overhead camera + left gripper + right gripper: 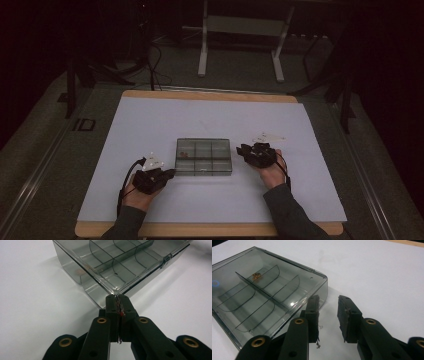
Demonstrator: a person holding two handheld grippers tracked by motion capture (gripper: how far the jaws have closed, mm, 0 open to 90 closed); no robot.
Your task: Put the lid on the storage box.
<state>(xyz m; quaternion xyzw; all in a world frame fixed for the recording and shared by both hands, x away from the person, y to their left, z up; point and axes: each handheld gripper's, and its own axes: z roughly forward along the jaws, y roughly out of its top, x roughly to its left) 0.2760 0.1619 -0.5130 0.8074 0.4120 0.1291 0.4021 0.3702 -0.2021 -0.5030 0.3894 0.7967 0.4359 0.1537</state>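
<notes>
1. A clear, smoke-tinted compartment box (pixel 204 156) lies flat near the middle of the white surface (pixel 150 120), its lid down. Dividers split it into two rows of three compartments.
2. In the high view, small reddish items (pixel 184 151) sit in the far-left compartment. The right gripper view shows a small brownish cluster (pixel 257 275) in one compartment; what it is cannot be told.
3. The left hand-held gripper (pixel 169 173) rests on the surface at the box's near-left corner, held by the person's left hand (pixel 137 196). In the left gripper view its jaws are pressed together, with the tips (pixel 117 301) right at the corner edge of the box lid (pixel 120 267). Whether they pinch the lid edge or merely touch it cannot be told. A small red speck shows in the seam between the jaws.
4. A latch (pixel 166 259) is visible on the box's side wall in the left gripper view.
5. The right hand-held gripper (pixel 245 149) sits just beside the box's right side, held by the person's right hand (pixel 272 172). In the right gripper view its jaws are spread, with nothing between them (pixel 328 315); the left-hand jaw lies close against the box's corner (pixel 322 285), and the other is over bare surface.
6. A cable (pixel 125 182) trails from the left hand-held gripper toward the near edge.
7. Beyond the surface, a pale metal frame (pixel 240 30) stands on the dark floor.
</notes>
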